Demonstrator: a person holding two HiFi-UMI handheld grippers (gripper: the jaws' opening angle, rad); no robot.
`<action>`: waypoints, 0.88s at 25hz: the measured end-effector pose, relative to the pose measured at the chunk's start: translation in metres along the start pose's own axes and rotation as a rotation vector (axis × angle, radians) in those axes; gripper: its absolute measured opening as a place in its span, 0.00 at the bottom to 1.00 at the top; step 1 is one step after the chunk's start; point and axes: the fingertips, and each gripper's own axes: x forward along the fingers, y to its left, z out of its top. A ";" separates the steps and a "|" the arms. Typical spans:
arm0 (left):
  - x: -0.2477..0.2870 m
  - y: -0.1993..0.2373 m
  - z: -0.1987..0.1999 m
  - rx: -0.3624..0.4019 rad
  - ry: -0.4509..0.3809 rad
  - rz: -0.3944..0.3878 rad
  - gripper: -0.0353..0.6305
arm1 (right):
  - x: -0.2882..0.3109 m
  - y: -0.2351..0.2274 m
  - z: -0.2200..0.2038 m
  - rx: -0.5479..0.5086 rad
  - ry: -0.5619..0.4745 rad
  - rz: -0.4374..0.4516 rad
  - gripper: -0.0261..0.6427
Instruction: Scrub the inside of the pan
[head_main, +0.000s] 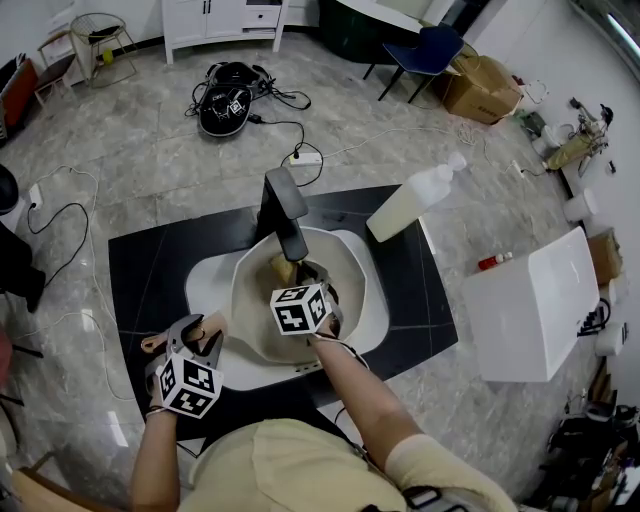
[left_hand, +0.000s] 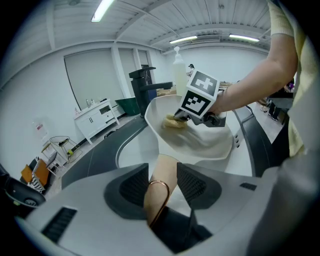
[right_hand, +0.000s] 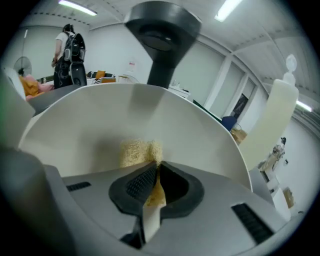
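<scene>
Pan (left_hand: 200, 142), stiff and likely slick, lies just ahead of the left gripper (left_hand: 162, 184), which is clamped on its handle (left_hand: 164, 167), the sound place to hold, while the right gripper (right_hand: 152, 182) pinches a soft sponge (right_hand: 137, 150) against the inner wall beyond its jaws.

The sponge (right_hand: 137, 151) is partly hidden between the right gripper (right_hand: 154, 169) jaws.
</scene>
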 end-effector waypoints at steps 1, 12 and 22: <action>0.000 0.000 0.000 0.000 0.000 0.001 0.32 | -0.001 0.007 0.002 -0.025 -0.008 0.013 0.09; 0.001 0.000 0.001 0.004 0.002 0.008 0.32 | -0.012 0.064 0.008 -0.209 -0.055 0.182 0.09; 0.000 0.001 0.002 0.014 0.007 0.019 0.32 | -0.026 0.091 -0.014 -0.381 -0.027 0.282 0.09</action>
